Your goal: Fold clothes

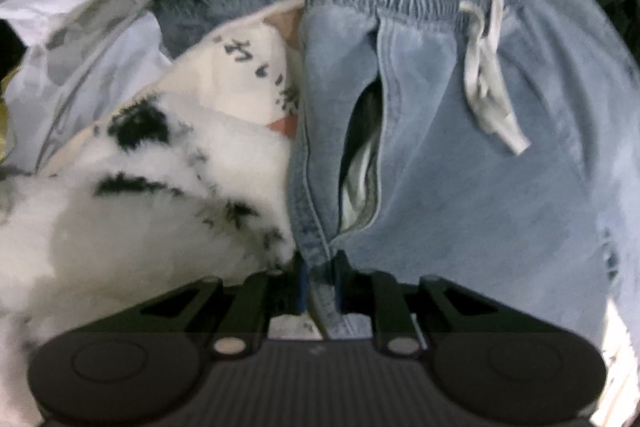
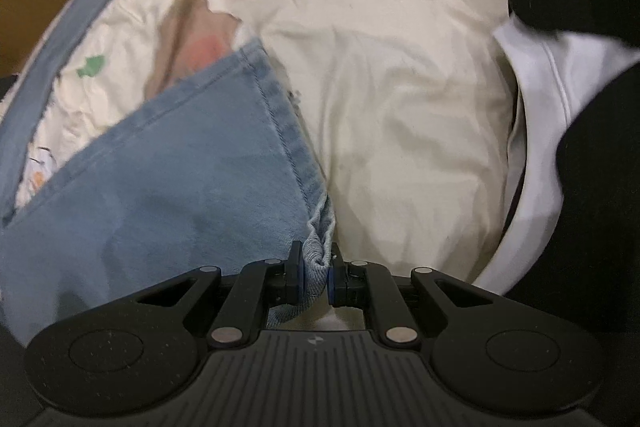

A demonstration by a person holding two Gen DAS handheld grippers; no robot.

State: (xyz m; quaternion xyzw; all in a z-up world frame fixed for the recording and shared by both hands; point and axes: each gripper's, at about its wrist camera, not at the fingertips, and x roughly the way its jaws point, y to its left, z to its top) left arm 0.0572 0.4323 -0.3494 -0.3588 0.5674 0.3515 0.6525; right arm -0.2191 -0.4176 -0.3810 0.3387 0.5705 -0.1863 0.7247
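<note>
Pinching soft, faded denim pants [image 1: 460, 167] both-handed

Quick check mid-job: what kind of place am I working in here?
Probably a home laundry pile, perhaps on a bed; the surface itself is hidden. Both hand-held grippers, left and right, pinch blue jeans lying over a cream printed shirt and a fuzzy white blanket.

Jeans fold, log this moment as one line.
task: fold clothes | left gripper: shut on jeans side seam | right gripper: shut on jeans hem | under: cream shirt
</note>
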